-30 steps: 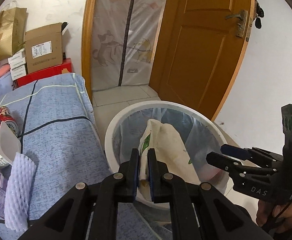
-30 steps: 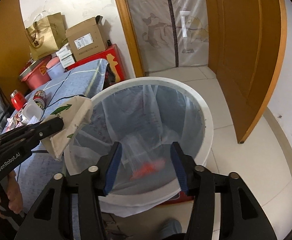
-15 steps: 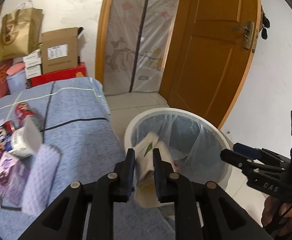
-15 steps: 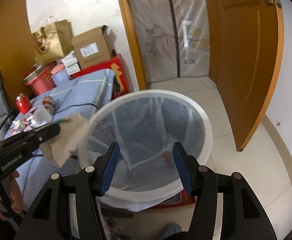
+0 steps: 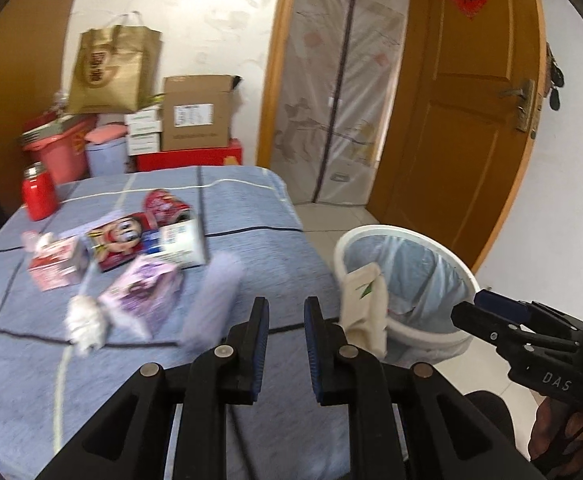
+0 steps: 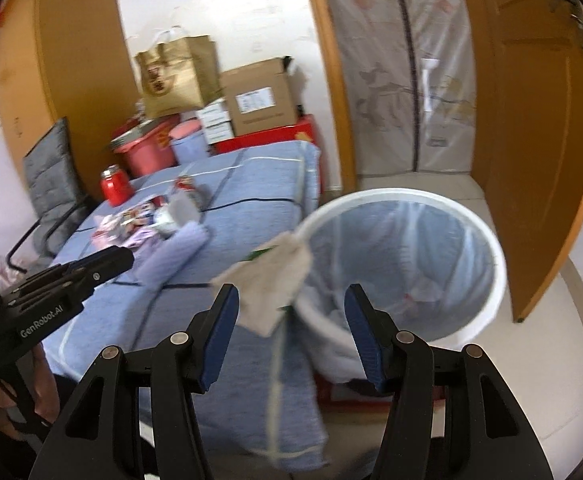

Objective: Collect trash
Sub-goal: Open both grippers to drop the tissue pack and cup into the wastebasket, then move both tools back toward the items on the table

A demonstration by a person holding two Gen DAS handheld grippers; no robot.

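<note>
On the white round plastic bin's rim: cream paper wrapper, released. My left tongs slightly parted, empty; right tongs wide, empty. Next: grip the lilac foam sleeve.

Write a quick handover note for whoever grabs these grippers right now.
Left gripper: open, jaws just opened, nothing between them.
Right gripper: open, empty.
Cream bag: draped over the near rim of the lined white bin, not fully inside.
Left: push the bag in, then collect the foam sleeve, boxes and tissue on the blue tablecloth.
</note>
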